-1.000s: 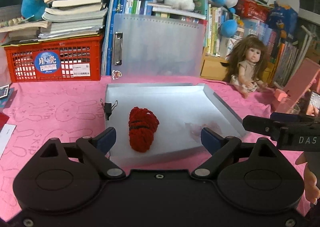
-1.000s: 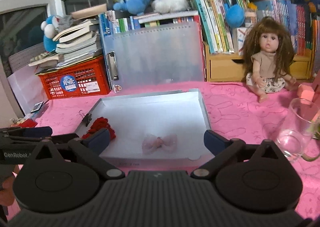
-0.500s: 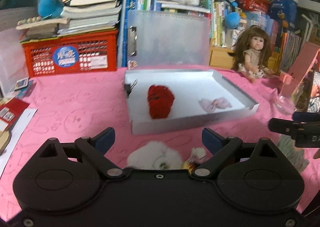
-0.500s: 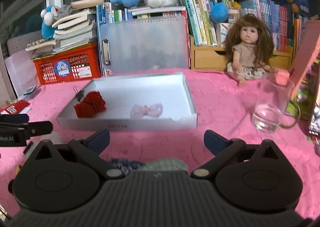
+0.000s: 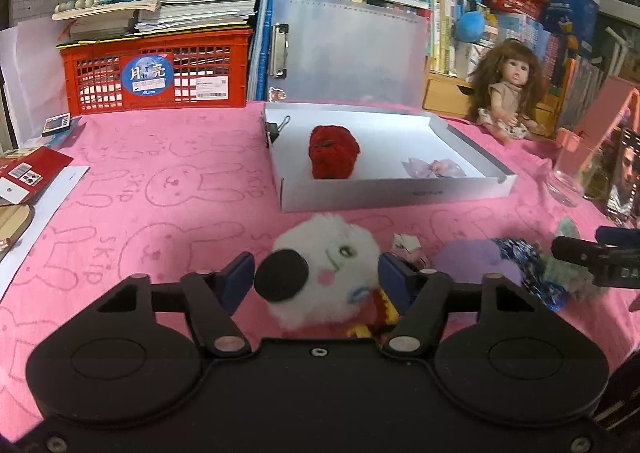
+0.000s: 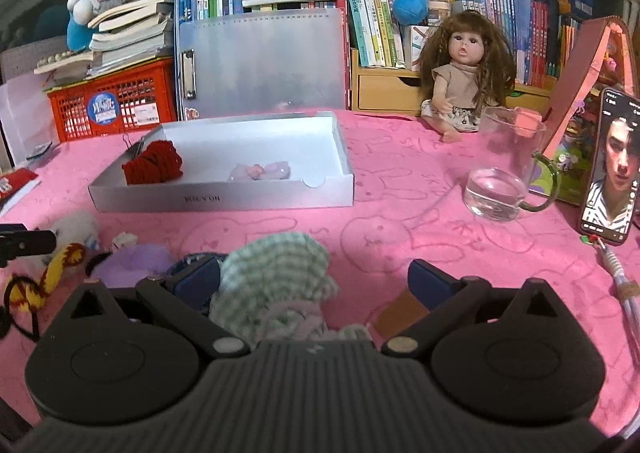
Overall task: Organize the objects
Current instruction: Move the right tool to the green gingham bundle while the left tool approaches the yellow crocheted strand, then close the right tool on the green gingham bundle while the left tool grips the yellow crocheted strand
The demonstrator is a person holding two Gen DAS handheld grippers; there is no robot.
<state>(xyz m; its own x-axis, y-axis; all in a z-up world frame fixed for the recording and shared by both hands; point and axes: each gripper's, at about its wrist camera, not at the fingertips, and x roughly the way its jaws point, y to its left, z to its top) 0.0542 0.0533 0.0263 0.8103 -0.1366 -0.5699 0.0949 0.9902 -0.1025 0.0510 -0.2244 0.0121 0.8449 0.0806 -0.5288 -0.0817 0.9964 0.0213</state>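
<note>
Nearest the left gripper (image 5: 316,279), its jaws are closing around the white plush toy (image 5: 324,273) on the pink cloth, pads right at its sides, so it looks like the next thing to get boxed. The right gripper (image 6: 314,281) straddles a green checked fabric piece (image 6: 276,273), jaws wide, not gripping. Further back, the white box (image 6: 224,199) already holds a red knit piece (image 6: 154,167) and a pink bow (image 6: 258,171), probably the collection spot.

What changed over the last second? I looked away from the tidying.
Both grippers drew back from the white cardboard tray. The left gripper is closing around a white fluffy plush face; the right gripper straddles a green checked scrunchie. The red knitted bundle stayed put.
</note>
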